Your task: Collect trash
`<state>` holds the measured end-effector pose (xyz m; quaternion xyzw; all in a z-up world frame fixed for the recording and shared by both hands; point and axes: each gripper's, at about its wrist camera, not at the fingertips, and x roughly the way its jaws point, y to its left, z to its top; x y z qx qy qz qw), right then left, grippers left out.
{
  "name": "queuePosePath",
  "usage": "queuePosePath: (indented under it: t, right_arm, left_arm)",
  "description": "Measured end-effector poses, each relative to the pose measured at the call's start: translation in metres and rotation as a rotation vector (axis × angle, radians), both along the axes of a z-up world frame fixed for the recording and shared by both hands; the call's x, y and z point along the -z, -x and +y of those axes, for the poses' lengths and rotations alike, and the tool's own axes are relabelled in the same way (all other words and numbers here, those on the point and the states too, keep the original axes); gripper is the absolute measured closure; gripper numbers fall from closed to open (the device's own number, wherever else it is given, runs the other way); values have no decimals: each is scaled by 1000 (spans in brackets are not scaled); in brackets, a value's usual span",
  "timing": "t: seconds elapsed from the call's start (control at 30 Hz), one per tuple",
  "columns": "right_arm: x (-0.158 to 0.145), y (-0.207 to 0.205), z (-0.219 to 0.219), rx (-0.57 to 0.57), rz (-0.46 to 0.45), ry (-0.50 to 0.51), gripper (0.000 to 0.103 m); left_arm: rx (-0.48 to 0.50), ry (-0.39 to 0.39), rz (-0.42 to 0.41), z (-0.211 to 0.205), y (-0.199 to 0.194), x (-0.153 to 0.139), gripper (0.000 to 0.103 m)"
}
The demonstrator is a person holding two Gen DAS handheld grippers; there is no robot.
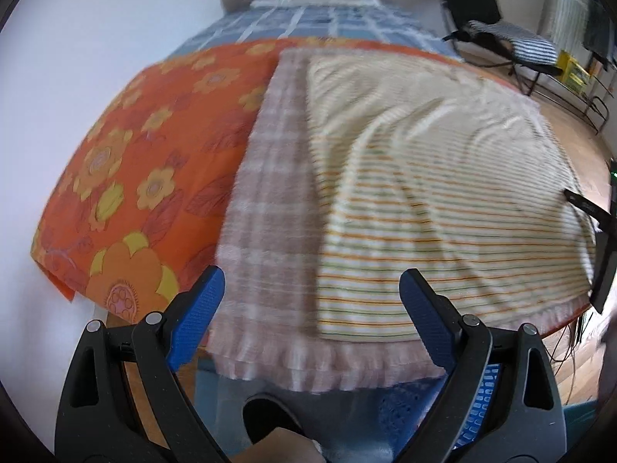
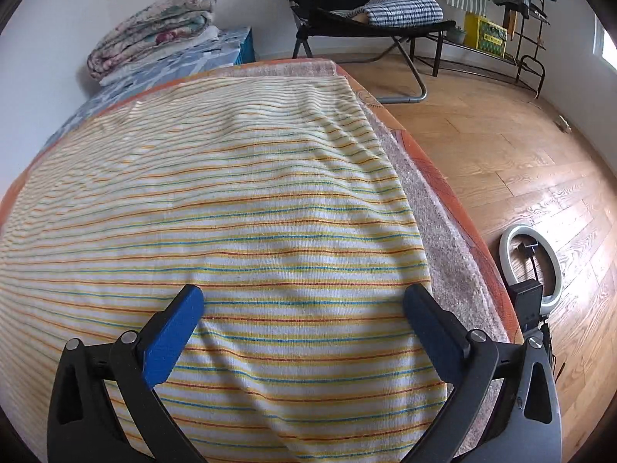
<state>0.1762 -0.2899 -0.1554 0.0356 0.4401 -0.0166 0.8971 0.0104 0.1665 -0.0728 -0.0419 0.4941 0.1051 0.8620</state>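
Observation:
No trash shows in either view. My left gripper [image 1: 312,285] is open and empty, held over the near edge of a pink checked towel [image 1: 270,200] on the bed. My right gripper [image 2: 302,305] is open and empty, held just above a white cloth with yellow, red and blue stripes [image 2: 231,200] spread on the bed; the cloth also shows in the left wrist view [image 1: 424,177]. An orange flowered sheet [image 1: 146,162] lies under both cloths. The left wrist view is blurred.
Folded quilts [image 2: 154,27] sit at the head of the bed on a blue checked cover [image 1: 308,25]. A black folding chair [image 2: 347,7] with a striped pillow [image 2: 403,9] stands on the wood floor [image 2: 501,146]. A ring light [image 2: 530,266] lies beside the bed. A rack [image 2: 501,38] stands by the wall.

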Motion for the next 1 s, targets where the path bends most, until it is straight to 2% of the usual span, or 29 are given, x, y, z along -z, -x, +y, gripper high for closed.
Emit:
queuePosePath:
  t: [0.2,0.37,0.6,1.0]
  right_arm:
    - [0,1,1,0,0,0,0]
    - [0,1,1,0,0,0,0]
    - [0,0,0,0,1,-2,0]
    - [0,1,1,0,0,0,0]
  left_arm:
    - [-162,22,81,72,-8,31,9]
    - [-269,36,96,117,-1,43,9]
    - [-303,-29,115,142,-1,55,9]
    - [-359,22,148,165,-1,69,9]
